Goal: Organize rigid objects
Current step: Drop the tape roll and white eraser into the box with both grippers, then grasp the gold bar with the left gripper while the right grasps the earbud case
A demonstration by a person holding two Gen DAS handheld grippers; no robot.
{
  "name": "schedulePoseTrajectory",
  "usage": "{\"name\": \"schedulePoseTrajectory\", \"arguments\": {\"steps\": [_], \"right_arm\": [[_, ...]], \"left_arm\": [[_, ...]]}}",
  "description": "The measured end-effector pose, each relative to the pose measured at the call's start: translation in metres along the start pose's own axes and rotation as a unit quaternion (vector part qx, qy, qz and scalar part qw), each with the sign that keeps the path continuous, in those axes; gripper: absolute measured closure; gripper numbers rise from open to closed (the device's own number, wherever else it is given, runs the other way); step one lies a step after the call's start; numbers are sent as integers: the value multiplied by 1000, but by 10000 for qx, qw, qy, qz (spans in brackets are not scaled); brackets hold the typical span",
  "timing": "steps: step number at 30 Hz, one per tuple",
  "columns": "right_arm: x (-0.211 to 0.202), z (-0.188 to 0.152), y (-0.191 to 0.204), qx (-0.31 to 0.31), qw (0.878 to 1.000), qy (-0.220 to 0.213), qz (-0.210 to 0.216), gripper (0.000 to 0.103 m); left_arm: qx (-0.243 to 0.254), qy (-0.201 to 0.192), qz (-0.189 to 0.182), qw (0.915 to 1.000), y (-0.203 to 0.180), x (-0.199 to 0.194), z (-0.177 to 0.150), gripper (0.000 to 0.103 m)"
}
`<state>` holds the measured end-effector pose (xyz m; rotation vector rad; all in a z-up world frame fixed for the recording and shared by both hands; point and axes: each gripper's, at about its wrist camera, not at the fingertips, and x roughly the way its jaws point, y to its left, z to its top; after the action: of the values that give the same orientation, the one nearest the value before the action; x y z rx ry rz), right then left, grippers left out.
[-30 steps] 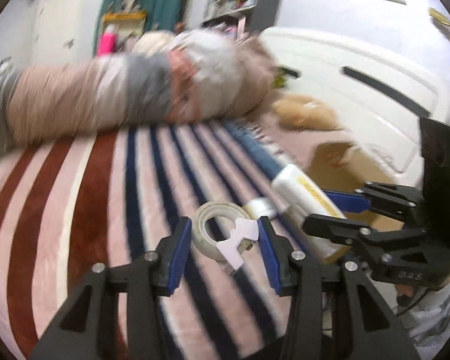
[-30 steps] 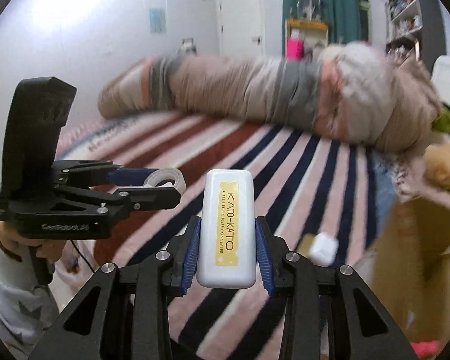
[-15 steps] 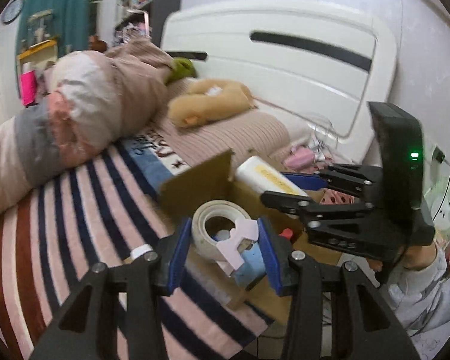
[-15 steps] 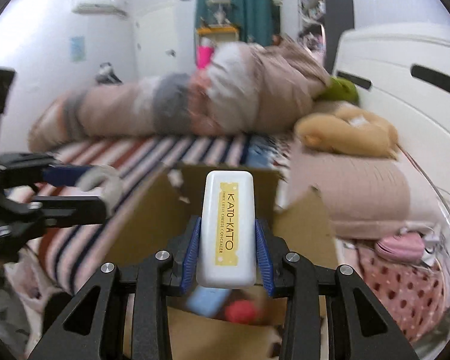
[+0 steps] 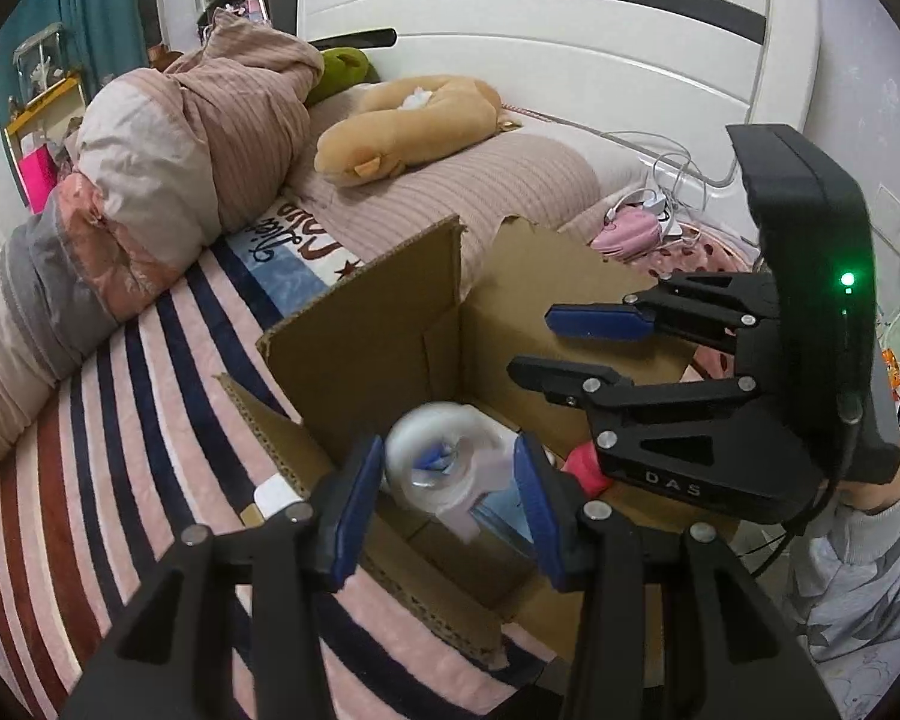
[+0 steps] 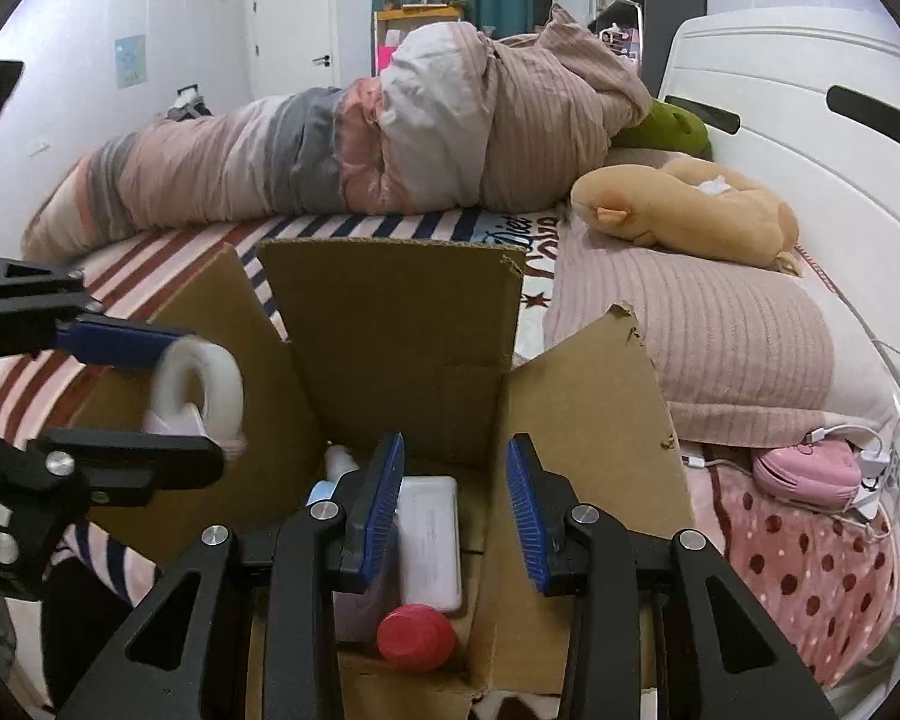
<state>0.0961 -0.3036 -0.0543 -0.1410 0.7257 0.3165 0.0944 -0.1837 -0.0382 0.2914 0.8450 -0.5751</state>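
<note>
Both grippers are over the open cardboard box (image 6: pixel 390 324) on the bed: left gripper (image 5: pixel 450 495) spread wide with the blurry tape roll (image 5: pixel 435 465) loose between its pads, right gripper (image 6: pixel 455 501) open and empty, white case (image 6: pixel 429 540) lying inside the box.

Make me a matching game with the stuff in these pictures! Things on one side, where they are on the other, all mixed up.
Things:
1. tape roll
2. white case
3. tan plush toy
4. red cap

Places:
A. lying on the pillow
B. flat in the cardboard box, below the open right gripper
C. between the left gripper's blue pads
D. at the box's near end

Pairs: 1-C, 2-B, 3-A, 4-D
</note>
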Motion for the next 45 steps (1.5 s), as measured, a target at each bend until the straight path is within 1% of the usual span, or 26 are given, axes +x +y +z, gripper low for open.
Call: {"name": "schedulePoseTrajectory", "arguments": {"steps": [1,5,10,11,12,14,16,19,22,25,28,31,33,36,39,41,43,44,45], "right_arm": [[0,0,0,15,10000,-15,19,72],[-2,0,1,34,10000,-60,66,71],[-8,3,6,51,9999,-115,108,70],[-9,4,6,63,9998,-135,138,69],[-14,6,8,96,9996,-187,195,63],[-22,9,11,94,9992,-307,242,58],[-32,14,19,43,9987,-440,255,58],[-50,23,37,-28,9970,-686,364,58],[-65,33,62,-138,9944,-912,517,58],[-75,42,95,-300,9908,-1082,760,58],[-75,48,131,-483,9878,-1078,1019,58],[-64,46,163,-672,9866,-934,1159,58],[-46,43,185,-809,9865,-688,1248,58],[-16,33,208,-882,9880,-334,1220,58],[20,21,220,-802,9885,108,1281,58],[44,14,221,-724,9890,347,1240,58],[74,6,218,-567,9906,607,1087,58],[84,5,215,-520,9913,670,1011,58],[100,2,212,-437,9929,742,822,58]], "left_arm": [[-14,8,-12,10000,1,1,1,60],[-83,-69,-39,9999,3,-6,1,49],[-275,-230,-124,9993,11,-22,-1,44],[-304,-274,-153,9990,13,-26,-1,43],[-349,-350,-204,9986,15,-33,-2,42],[-438,-500,-266,9974,21,-46,-4,38],[-539,-672,-245,9960,30,-63,-9,37],[-614,-867,-26,9943,45,-87,-19,36],[-694,-1019,319,9919,66,-108,-37,35],[-911,-1116,492,9883,93,-125,-62,35],[-1184,-1153,730,9835,120,-135,-93,35],[-1384,-1094,813,9809,143,-133,-121,34],[-1564,-1004,781,9795,159,-126,-142,34],[-1766,-872,798,9772,176,-111,-167,34],[-1938,-780,625,9759,189,-93,-189,34],[-2016,-754,526,9751,195,-81,-200,34],[-2092,-720,433,9742,199,-66,-209,34],[-2131,-710,395,9736,202,-59,-213,34],[-2165,-702,367,9731,203,-55,-216,34]]}}
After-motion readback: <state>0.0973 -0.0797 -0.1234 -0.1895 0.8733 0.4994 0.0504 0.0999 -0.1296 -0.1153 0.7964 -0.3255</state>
